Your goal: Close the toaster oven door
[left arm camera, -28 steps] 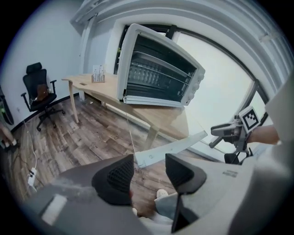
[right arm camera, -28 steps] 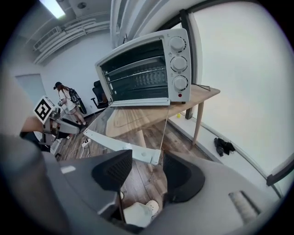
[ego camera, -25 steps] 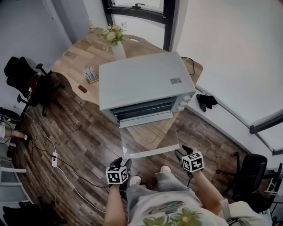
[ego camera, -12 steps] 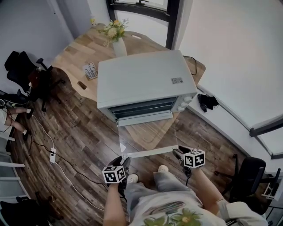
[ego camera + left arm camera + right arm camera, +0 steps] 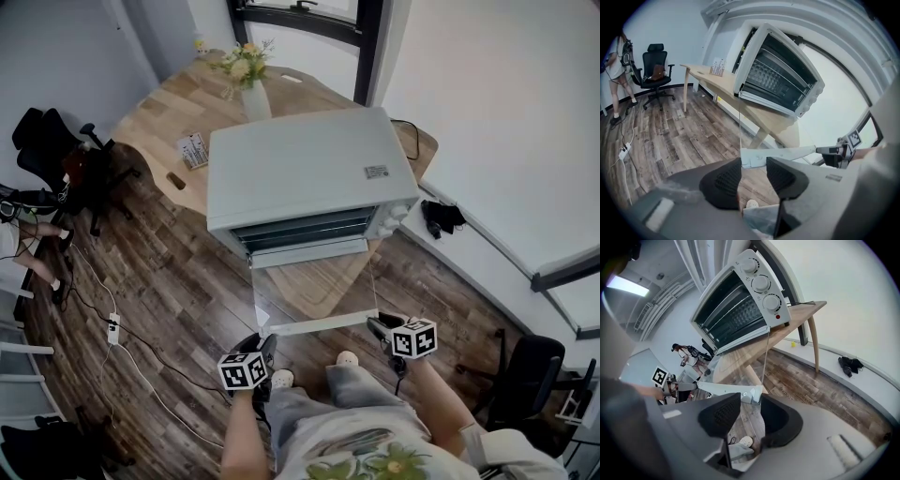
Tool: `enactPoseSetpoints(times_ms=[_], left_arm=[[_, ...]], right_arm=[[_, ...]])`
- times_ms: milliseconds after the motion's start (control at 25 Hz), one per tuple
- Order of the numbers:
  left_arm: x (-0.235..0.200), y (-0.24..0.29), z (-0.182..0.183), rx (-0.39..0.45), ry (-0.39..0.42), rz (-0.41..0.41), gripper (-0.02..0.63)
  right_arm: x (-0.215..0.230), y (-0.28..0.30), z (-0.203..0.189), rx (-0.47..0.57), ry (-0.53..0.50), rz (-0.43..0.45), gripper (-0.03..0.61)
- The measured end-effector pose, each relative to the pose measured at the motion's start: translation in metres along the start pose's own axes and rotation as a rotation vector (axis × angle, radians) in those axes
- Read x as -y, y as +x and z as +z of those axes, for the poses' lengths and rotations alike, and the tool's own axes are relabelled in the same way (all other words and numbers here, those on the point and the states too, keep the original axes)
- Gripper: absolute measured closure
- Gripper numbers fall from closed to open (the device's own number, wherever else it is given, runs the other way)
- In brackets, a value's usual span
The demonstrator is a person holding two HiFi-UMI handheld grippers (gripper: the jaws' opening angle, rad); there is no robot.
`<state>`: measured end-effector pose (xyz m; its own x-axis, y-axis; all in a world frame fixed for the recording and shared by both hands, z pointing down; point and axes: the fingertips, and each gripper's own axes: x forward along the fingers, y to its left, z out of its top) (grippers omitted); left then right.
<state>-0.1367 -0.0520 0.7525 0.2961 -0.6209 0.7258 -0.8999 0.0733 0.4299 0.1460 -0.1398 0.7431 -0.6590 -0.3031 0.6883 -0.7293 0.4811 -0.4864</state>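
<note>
The white toaster oven (image 5: 305, 169) stands on the wooden table (image 5: 169, 112) with its glass door (image 5: 314, 286) swung open towards me. The door's white handle (image 5: 319, 324) runs along its near edge. My left gripper (image 5: 265, 345) is at the handle's left end. In the left gripper view the handle's tip (image 5: 752, 158) lies between the closing jaws of that gripper (image 5: 753, 174), and a gap still shows. My right gripper (image 5: 380, 326) is at the handle's right end. The handle's corner (image 5: 751, 393) sits between the closing jaws of that gripper (image 5: 751, 416).
A vase of flowers (image 5: 246, 80) and a small card stand (image 5: 192, 150) sit on the table behind the oven. Office chairs stand at the left (image 5: 56, 169) and lower right (image 5: 530, 370). A power strip with cable (image 5: 113, 328) lies on the wooden floor. A person (image 5: 19, 244) is at the far left.
Both grippers have stayed at the ends of the door handle with only slight shifts. The door has not moved.
</note>
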Motion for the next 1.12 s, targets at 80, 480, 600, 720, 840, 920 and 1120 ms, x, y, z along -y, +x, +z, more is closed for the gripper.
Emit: enactPoseSetpoints(times_ms=[80,480,600,720,840,920,1120], left_arm=[[0.000,-0.001,0.002,0.003,0.000,-0.004,0.436],[0.003,-0.012,0.010,0.021,0.054,-0.008,0.450],[0.005,-0.018,0.012,0.030,0.087,-0.004,0.454],[0.007,-0.022,0.016,0.035,0.105,-0.019,0.456],[0.010,-0.027,0.019,0.044,0.111,-0.042,0.457],[0.011,-0.031,0.021,0.050,0.110,-0.053,0.457],[0.015,-0.038,0.026,0.053,0.138,-0.061,0.457]], right_arm=[[-0.001,-0.001,0.001,0.002,-0.005,-0.002,0.440],[-0.007,-0.010,0.007,0.029,-0.015,-0.031,0.440],[-0.010,-0.014,0.009,0.050,-0.001,-0.040,0.440],[-0.013,-0.019,0.013,0.073,-0.004,-0.054,0.440],[-0.017,-0.024,0.016,0.087,-0.032,-0.081,0.437],[-0.020,-0.028,0.018,0.095,-0.052,-0.098,0.437],[-0.025,-0.036,0.025,0.116,-0.073,-0.126,0.437]])
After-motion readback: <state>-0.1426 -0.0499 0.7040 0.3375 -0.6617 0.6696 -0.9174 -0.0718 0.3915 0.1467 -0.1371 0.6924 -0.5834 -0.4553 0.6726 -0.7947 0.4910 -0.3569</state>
